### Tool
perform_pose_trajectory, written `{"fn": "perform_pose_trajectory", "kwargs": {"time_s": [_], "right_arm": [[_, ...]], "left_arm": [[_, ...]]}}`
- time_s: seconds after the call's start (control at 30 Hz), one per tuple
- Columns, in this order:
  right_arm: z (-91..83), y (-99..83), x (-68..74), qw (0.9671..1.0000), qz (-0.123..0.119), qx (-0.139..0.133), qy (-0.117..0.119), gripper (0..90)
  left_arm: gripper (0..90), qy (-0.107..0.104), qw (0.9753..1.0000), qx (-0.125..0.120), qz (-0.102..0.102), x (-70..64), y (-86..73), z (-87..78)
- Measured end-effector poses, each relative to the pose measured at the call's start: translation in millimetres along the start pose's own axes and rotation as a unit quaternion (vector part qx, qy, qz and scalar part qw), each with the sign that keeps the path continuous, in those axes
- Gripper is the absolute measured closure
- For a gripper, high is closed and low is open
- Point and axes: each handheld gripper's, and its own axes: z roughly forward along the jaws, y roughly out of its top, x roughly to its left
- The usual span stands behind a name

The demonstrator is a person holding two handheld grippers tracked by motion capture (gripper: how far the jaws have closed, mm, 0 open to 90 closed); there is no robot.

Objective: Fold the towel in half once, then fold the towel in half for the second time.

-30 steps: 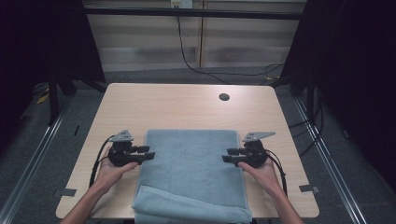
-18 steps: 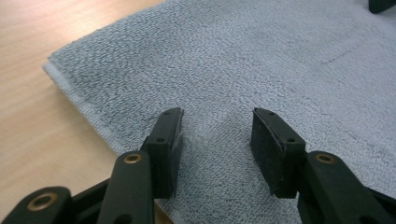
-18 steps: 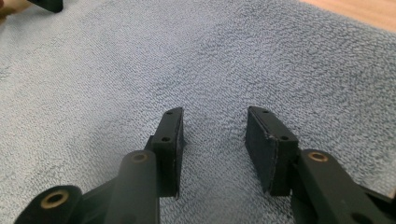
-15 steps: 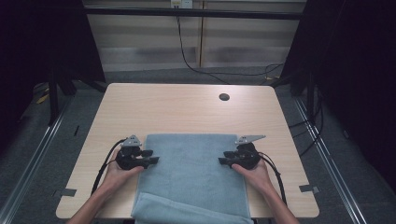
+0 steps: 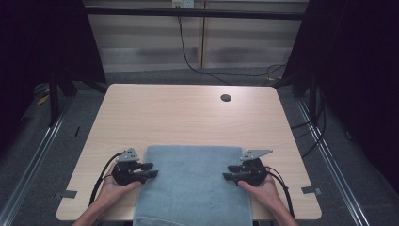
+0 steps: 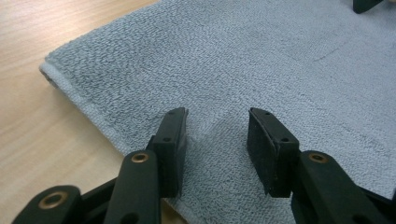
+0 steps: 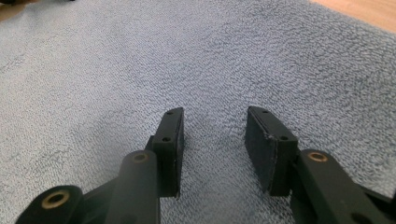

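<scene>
A grey-blue towel (image 5: pixel 193 183) lies flat at the near edge of the wooden table (image 5: pixel 188 117), and its front end hangs over that edge. My left gripper (image 5: pixel 151 170) rests at the towel's left hem and my right gripper (image 5: pixel 227 173) at its right hem, tips pointing at each other. In the left gripper view the left gripper (image 6: pixel 215 135) stands open over the towel (image 6: pixel 261 65), with a faint crease of cloth between the jaws. In the right gripper view the right gripper (image 7: pixel 214 135) is open above the flat towel (image 7: pixel 140 70), with nothing pinched.
A dark round hole (image 5: pixel 226 98) sits in the far right part of the tabletop. Bare wood stretches behind the towel. Black cables (image 5: pixel 193 61) run across the floor beyond the table, with dark curtains on both sides.
Both hands have drawn back toward the near edge. The towel has slid the same way, and its far hem now lies closer to me.
</scene>
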Motion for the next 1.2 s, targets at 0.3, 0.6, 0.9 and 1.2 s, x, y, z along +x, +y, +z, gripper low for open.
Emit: {"fn": "perform_pose_trajectory", "kwargs": {"time_s": [0.3, 0.6, 0.9, 1.2], "right_arm": [[-5.6, -3.7, 13.1, 0.9998, 0.006, 0.017, 0.009, 55.0], [-23.4, 20.8, -22.2, 0.998, 0.028, -0.04, -0.041, 52.3], [-12.5, 32.1, -62.3, 0.9964, 0.045, -0.031, -0.065, 51.4], [5.9, 26.3, -75.5, 0.9971, 0.055, -0.013, -0.05, 47.7]], "left_arm": [[56.2, -0.006, 0.9999, 0.008, -0.002, -10.1, -6.8, -8.2], [52.5, 0.004, 0.9998, -0.007, -0.019, 4.8, 8.0, -14.7], [50.4, 0.053, 0.9969, -0.035, -0.047, 50.6, 37.3, -7.7], [36.2, 0.053, 0.9973, -0.002, -0.051, 64.2, 26.8, 14.9]]}}
